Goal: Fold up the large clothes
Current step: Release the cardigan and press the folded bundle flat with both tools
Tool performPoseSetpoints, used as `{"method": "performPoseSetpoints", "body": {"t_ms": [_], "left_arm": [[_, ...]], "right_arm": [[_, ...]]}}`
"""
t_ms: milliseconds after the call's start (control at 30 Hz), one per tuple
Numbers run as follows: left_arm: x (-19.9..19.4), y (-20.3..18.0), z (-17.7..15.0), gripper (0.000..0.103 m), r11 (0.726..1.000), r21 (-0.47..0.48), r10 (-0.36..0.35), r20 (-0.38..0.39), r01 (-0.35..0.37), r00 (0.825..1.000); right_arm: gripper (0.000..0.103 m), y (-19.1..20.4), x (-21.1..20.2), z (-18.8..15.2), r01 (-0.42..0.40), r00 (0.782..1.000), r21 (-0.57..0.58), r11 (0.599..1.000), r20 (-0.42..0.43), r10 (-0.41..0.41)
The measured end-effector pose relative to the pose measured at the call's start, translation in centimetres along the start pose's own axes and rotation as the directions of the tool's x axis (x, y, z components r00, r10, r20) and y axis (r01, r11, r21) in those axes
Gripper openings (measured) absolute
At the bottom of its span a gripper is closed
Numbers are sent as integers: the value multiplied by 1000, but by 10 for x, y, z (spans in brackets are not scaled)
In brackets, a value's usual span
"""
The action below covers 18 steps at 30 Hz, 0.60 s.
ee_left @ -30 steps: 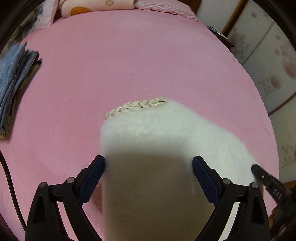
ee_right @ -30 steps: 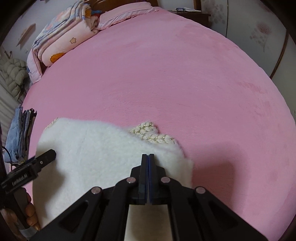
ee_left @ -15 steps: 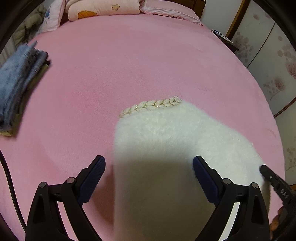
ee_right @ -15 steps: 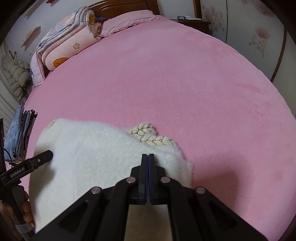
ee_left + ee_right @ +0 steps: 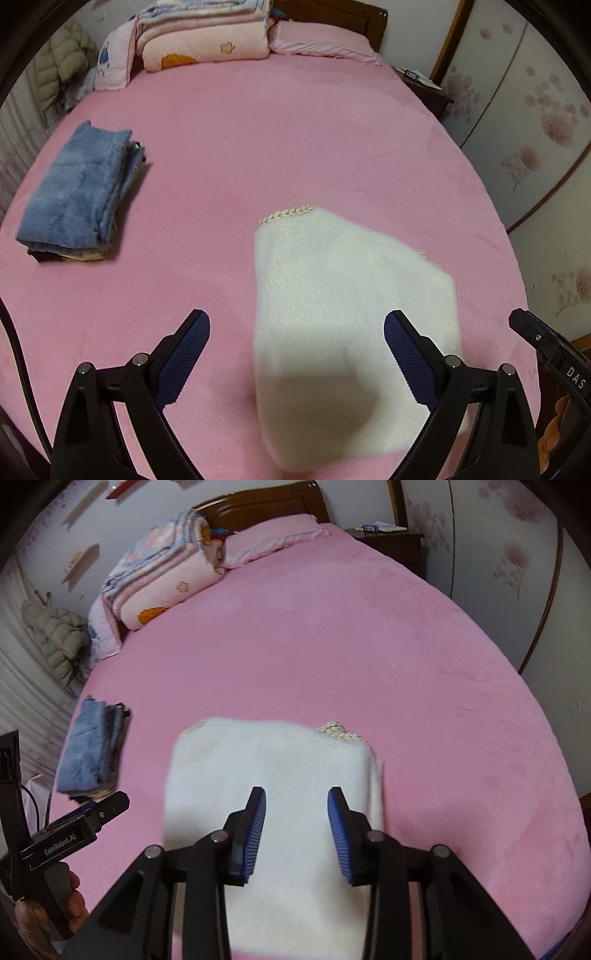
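White fluffy sweater (image 5: 273, 797) lies folded near the bed's (image 5: 369, 646) front edge; the left gripper (image 5: 297, 343) (marked "GenRobot.AI") gapes empty, the right gripper (image 5: 297, 830) is opening, clear of it.

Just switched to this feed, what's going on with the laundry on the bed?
A person with a gripper in each hand is folding clothes on the pink bed. The white fluffy garment lies folded in front. The right gripper is opening above it with nothing pinched; the left gripper is wide open too. A stack of folded jeans sits off to the left.
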<state>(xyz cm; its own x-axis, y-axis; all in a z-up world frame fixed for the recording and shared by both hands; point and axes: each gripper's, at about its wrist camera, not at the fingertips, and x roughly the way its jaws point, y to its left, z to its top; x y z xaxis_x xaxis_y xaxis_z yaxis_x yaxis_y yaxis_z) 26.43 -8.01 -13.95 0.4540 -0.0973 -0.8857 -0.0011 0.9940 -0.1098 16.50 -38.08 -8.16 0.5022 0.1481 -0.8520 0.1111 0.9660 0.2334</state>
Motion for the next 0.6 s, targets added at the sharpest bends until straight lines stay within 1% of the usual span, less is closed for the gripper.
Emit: {"method": "performPoseSetpoints", "body": {"t_ms": [33,100,200,300,433,600], "left_arm": [[-9,-5,2,96,1000,4,2,5,-2,1000],[-34,-9,-6,97,1000,6,1,21,-1,1000],[-63,-12,-16,98,1000,-5,-10,25,10,1000],[-80,-13,-27,98,1000,-13,-26,23,26,999],[-103,-15,-40,98,1000,-17,-24,30,25,999],[-125,-6,-53,98,1000,-18,-20,45,21,999]], "right_arm": [[37,3,-8,-3,0,1000,-9,1000,3,0],[38,11,-25,-9,-2,1000,-28,1000,6,2],[39,20,-48,-18,-27,1000,-30,999,6,28],[39,27,-64,-27,-38,999,-46,998,4,38],[39,37,-83,-39,-31,999,-81,996,12,32],[39,45,-103,-50,-13,1000,-77,997,27,15]]}}
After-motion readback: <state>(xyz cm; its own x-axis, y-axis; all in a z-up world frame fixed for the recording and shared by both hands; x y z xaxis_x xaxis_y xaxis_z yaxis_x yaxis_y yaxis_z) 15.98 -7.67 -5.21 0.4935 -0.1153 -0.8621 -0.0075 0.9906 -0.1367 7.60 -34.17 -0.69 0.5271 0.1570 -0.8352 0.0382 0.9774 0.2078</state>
